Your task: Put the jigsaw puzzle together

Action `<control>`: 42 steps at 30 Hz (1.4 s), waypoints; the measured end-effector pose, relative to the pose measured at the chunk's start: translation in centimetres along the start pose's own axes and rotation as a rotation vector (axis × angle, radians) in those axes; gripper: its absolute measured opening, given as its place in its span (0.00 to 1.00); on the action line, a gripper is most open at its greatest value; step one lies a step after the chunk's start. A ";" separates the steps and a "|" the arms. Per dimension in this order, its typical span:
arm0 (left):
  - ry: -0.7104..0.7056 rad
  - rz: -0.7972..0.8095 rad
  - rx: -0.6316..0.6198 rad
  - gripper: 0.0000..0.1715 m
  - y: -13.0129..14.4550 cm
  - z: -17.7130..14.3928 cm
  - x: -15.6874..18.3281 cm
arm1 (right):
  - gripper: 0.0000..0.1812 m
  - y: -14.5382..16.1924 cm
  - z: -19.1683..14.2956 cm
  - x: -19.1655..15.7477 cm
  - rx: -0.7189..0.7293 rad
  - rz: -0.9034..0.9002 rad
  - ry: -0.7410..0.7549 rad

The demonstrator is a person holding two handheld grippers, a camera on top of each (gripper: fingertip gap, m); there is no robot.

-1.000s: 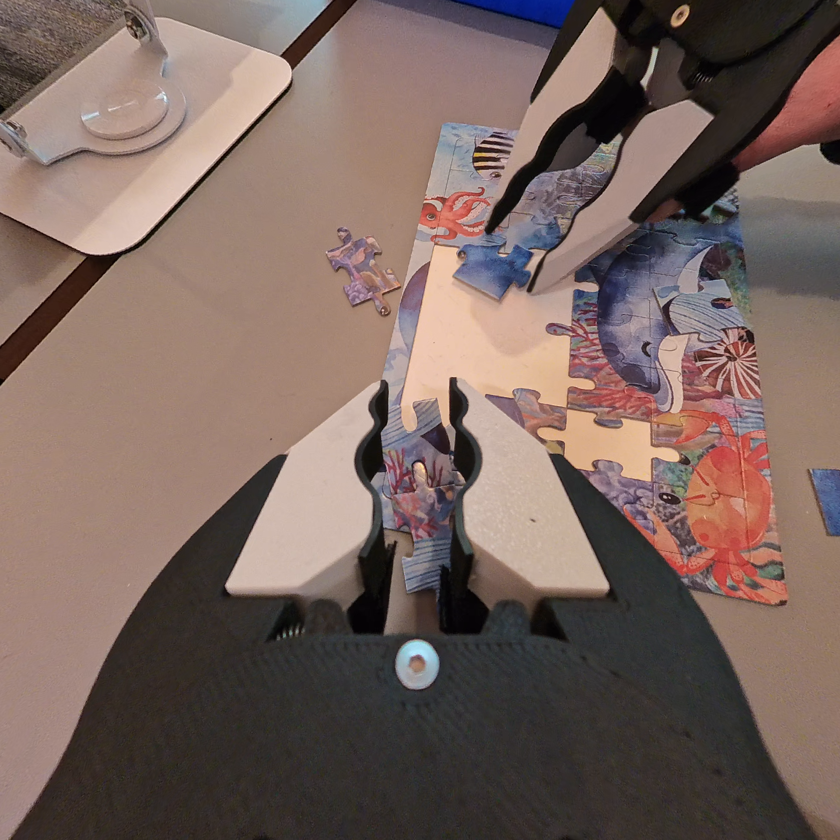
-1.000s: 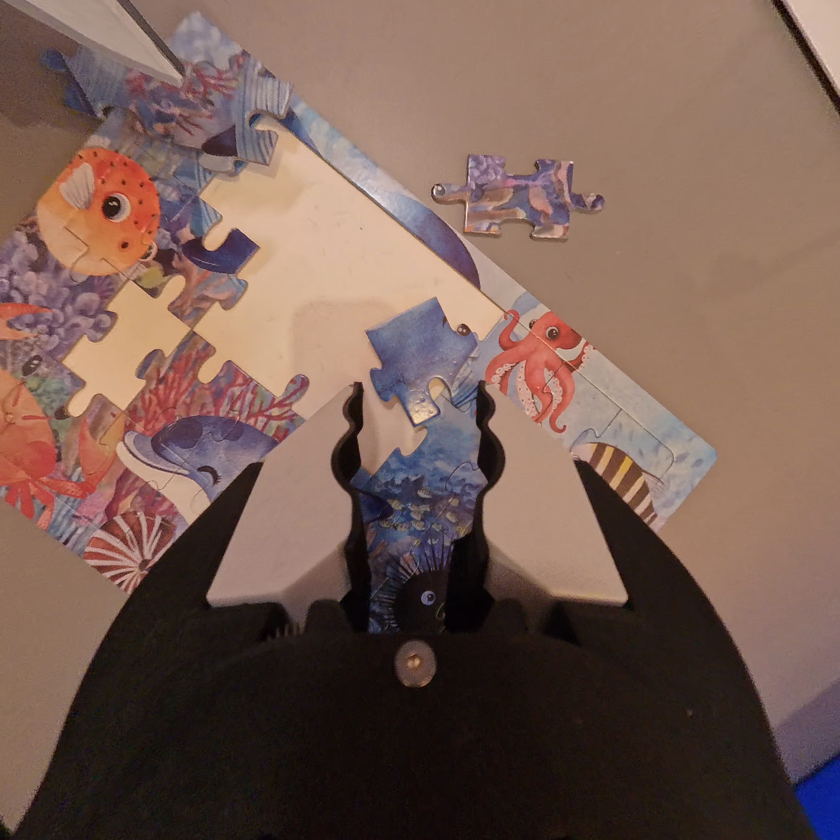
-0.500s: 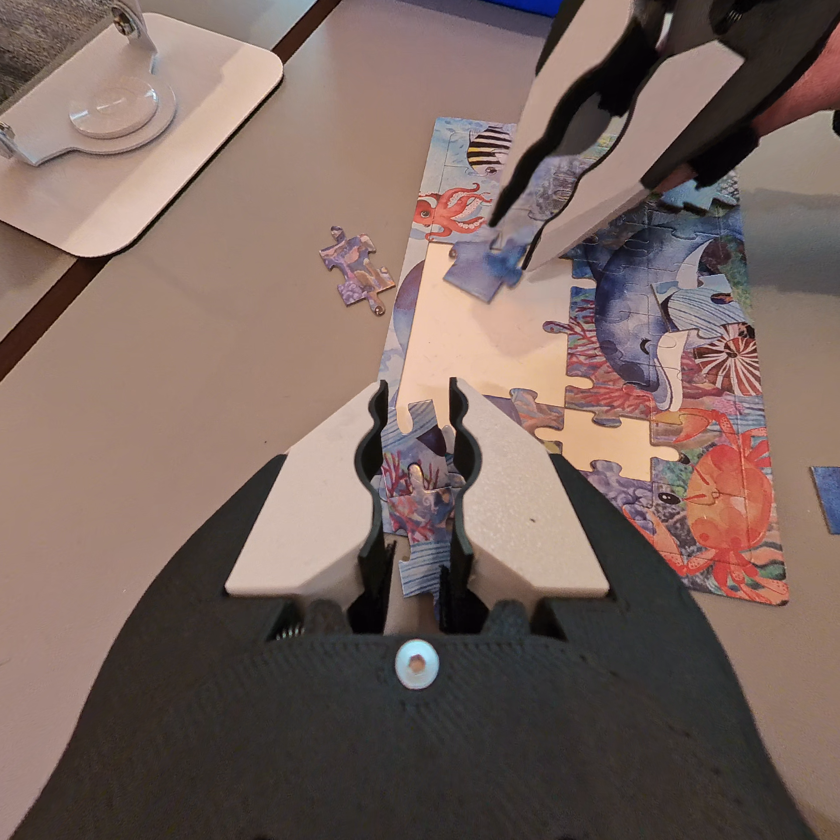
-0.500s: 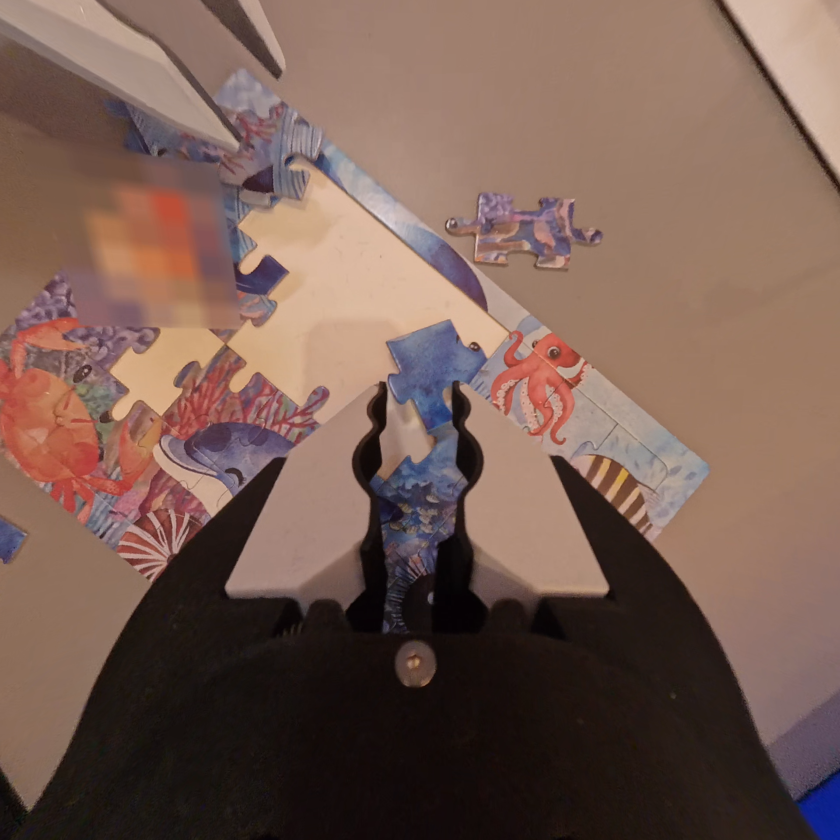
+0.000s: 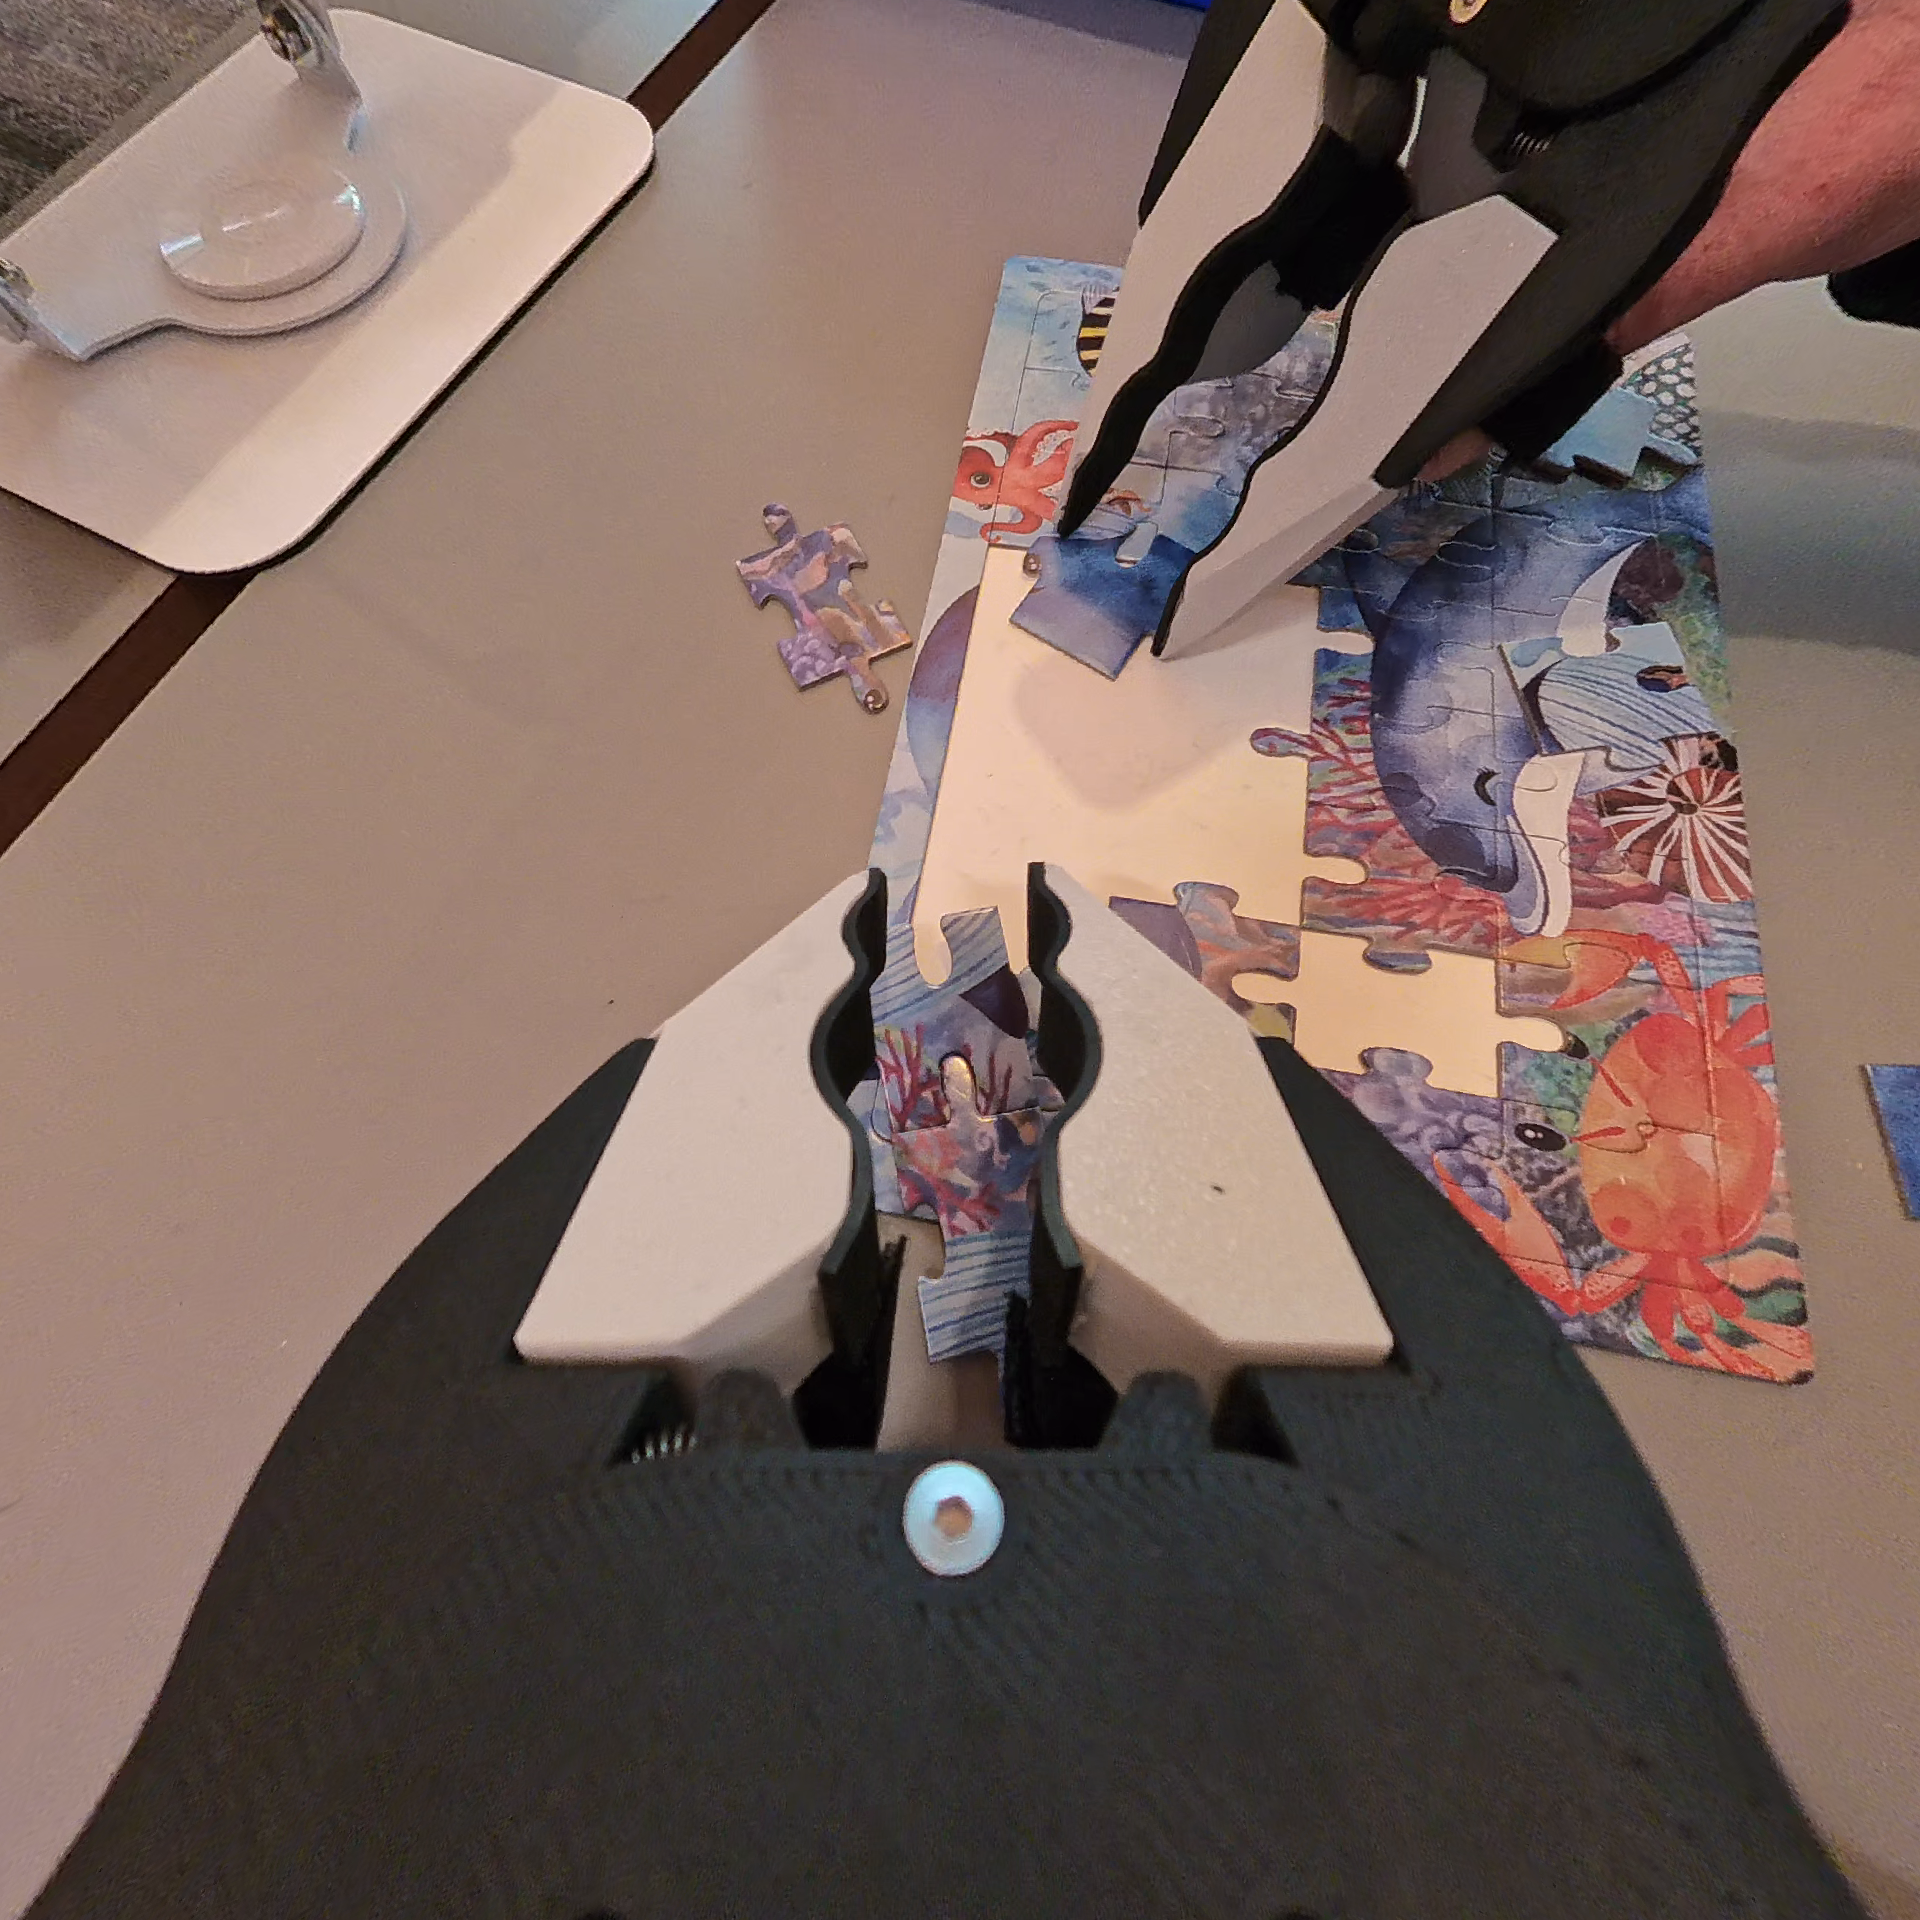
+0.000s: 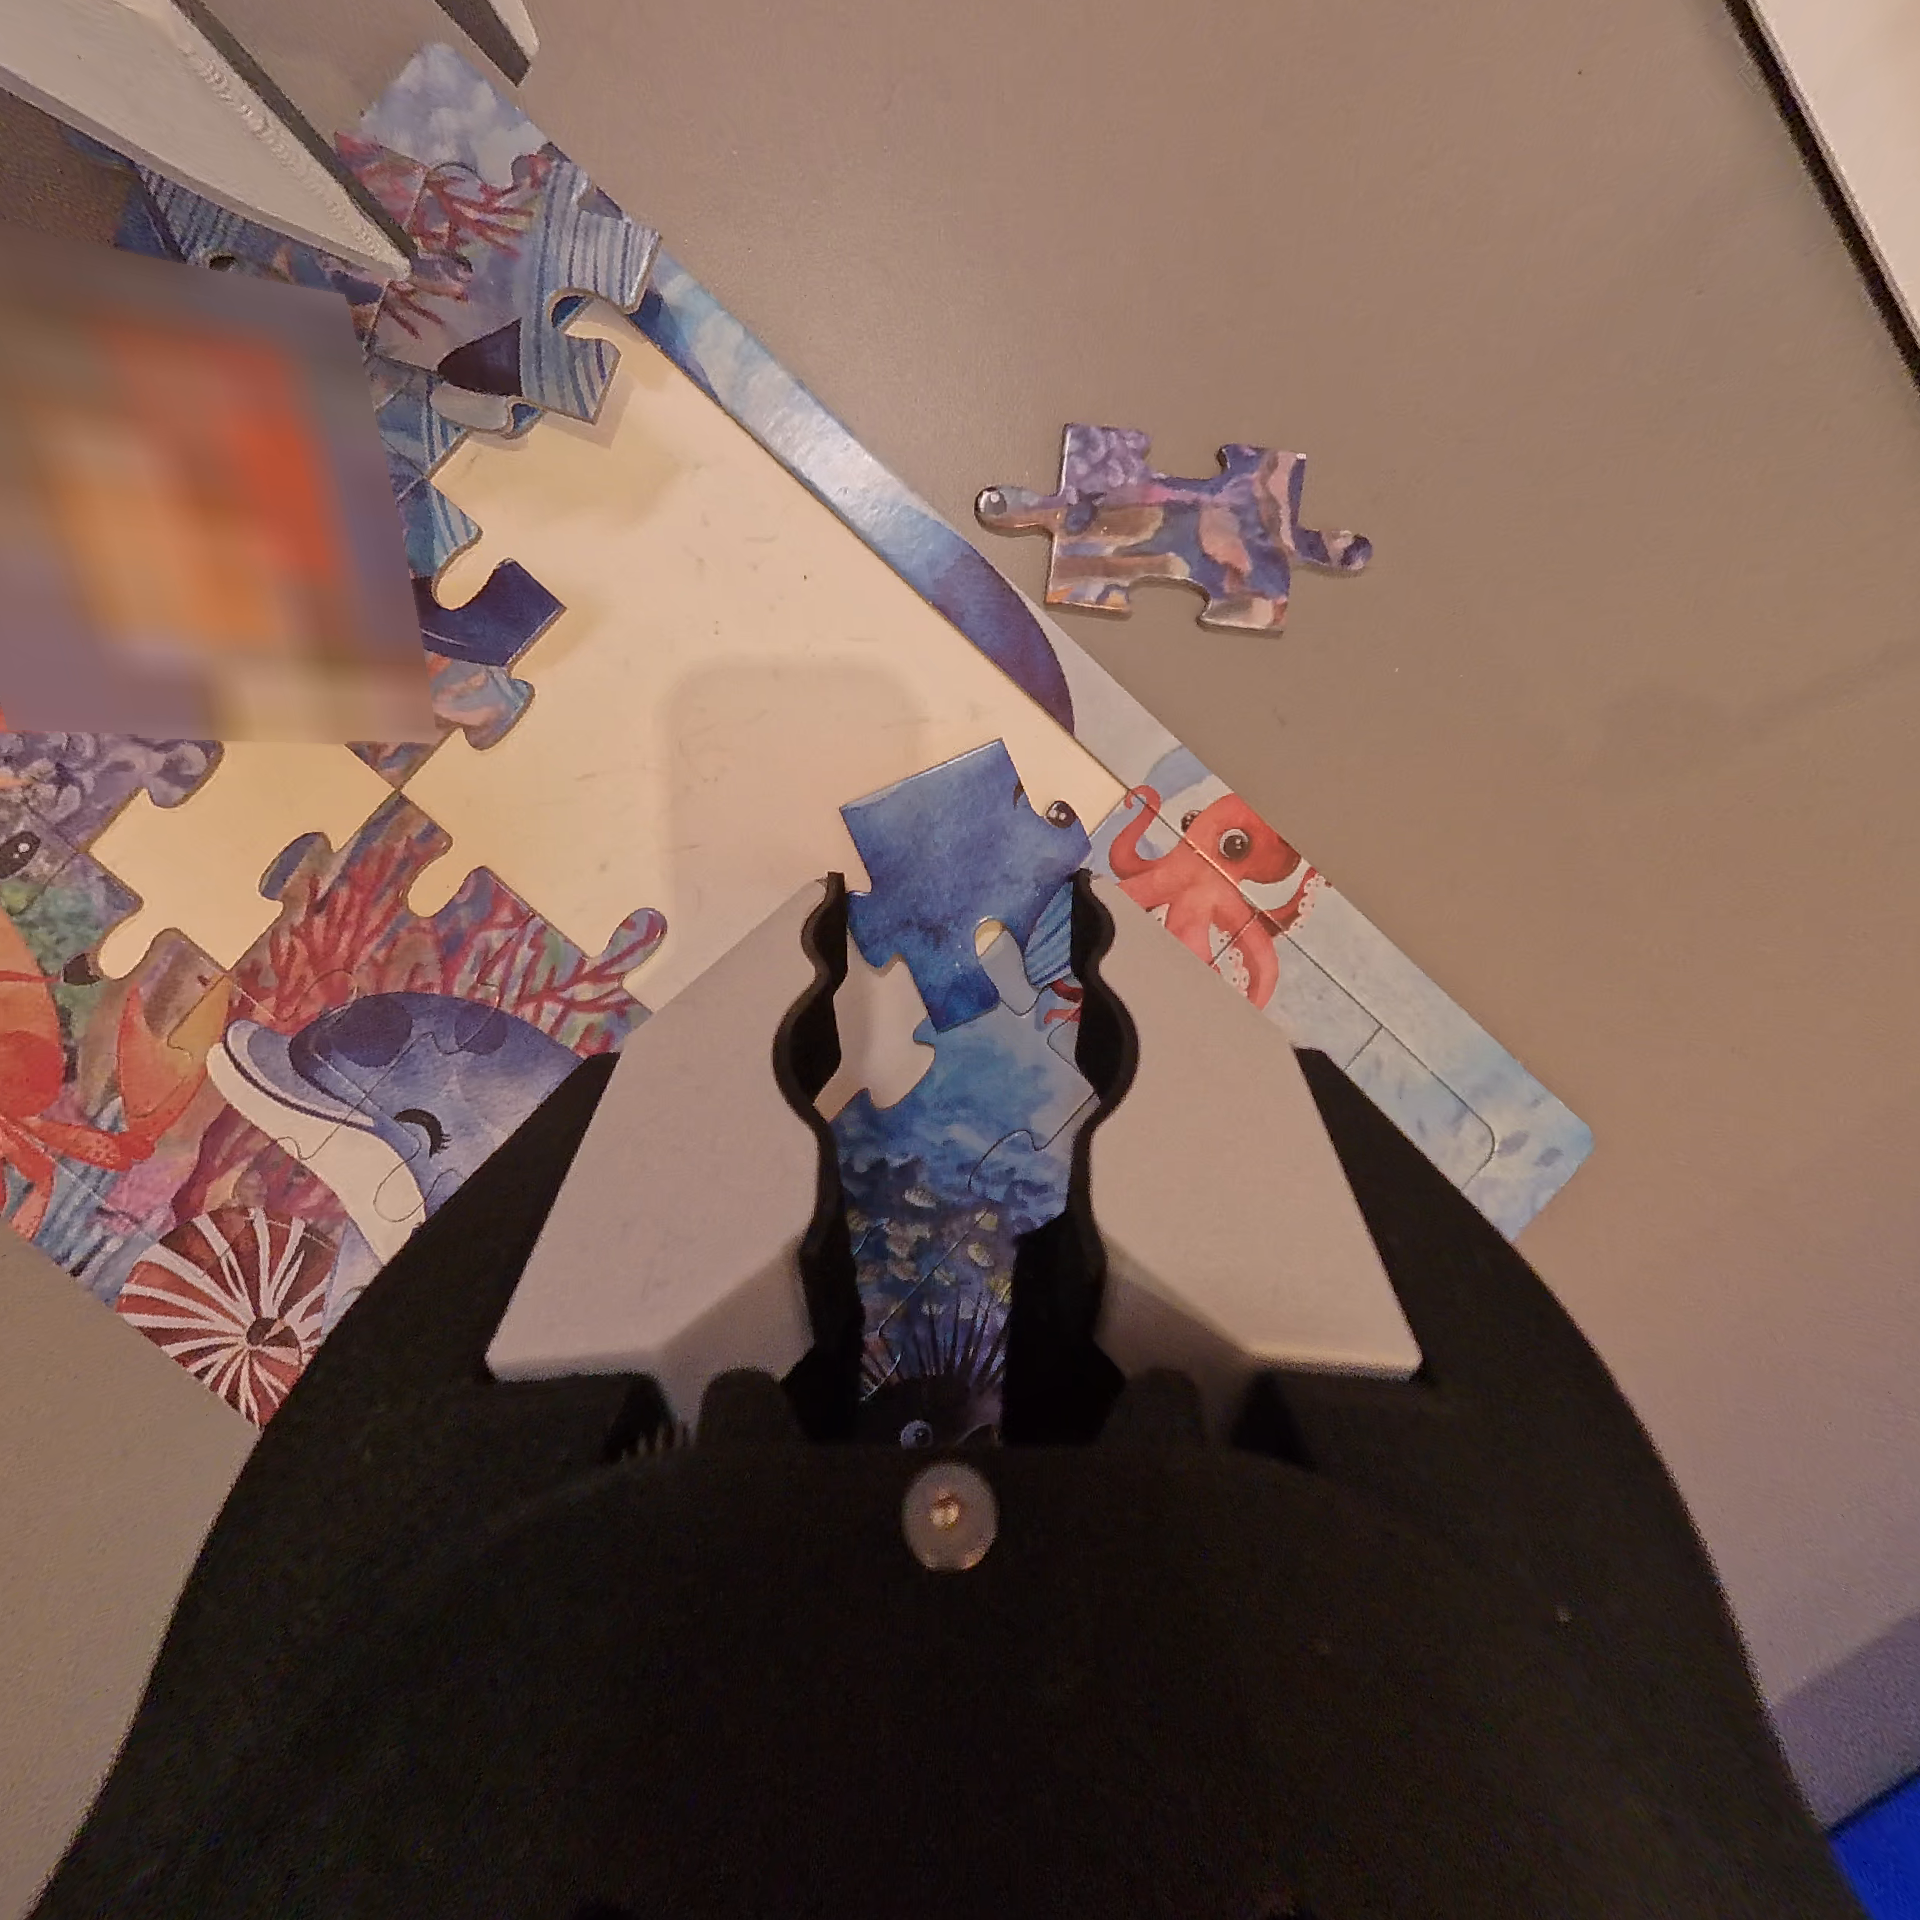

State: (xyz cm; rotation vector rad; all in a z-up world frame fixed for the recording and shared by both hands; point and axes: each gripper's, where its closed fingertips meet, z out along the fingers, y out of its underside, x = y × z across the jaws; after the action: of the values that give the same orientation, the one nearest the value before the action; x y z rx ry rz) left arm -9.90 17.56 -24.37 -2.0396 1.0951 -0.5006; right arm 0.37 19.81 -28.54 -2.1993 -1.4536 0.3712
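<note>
The sea-animal jigsaw lies on its cream board (image 5: 1091, 790), with a big bare patch on its left half. A dark blue piece (image 5: 1091, 613) lies tilted at the far end of that patch, next to the red octopus (image 5: 1013, 473). My right gripper (image 5: 1117, 584) stands over it, open, with the piece (image 6: 945, 862) lying between its tips (image 6: 956, 883), not pinched. My left gripper (image 5: 956, 883) is open a little over the jigsaw's near left corner. Its fingertip (image 6: 343, 229) rests on pieces there.
A loose purple piece (image 5: 826, 613) lies on the grey table left of the board, also in the right wrist view (image 6: 1174, 540). A blue piece (image 5: 1896, 1132) lies at the right edge. A white stand base (image 5: 260, 260) sits far left. A hand (image 5: 1818, 208) holds the right gripper.
The right jaws narrowed around the blue piece, then widened again. The piece shifted toward the octopus corner. The left gripper has stayed in place.
</note>
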 end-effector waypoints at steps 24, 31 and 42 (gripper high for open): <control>0.399 -0.266 0.359 0.18 -7.2 -0.6 5.2 | 0.22 -6.2 -7.7 -4.8 0.330 -0.402 0.261; 0.495 -0.326 0.471 0.00 -8.6 -2.4 5.3 | 0.04 -8.7 -9.1 -6.8 0.412 -0.512 0.299; 0.225 -0.369 0.467 0.00 -6.1 -5.6 -1.1 | 0.14 -8.4 -8.9 -3.3 0.303 -0.273 0.232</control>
State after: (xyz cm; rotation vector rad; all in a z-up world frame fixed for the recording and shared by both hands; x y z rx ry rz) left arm -10.80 18.13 -16.10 -1.7906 0.6373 -1.0859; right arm -3.37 17.43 -16.69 -1.7178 -1.4391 0.2162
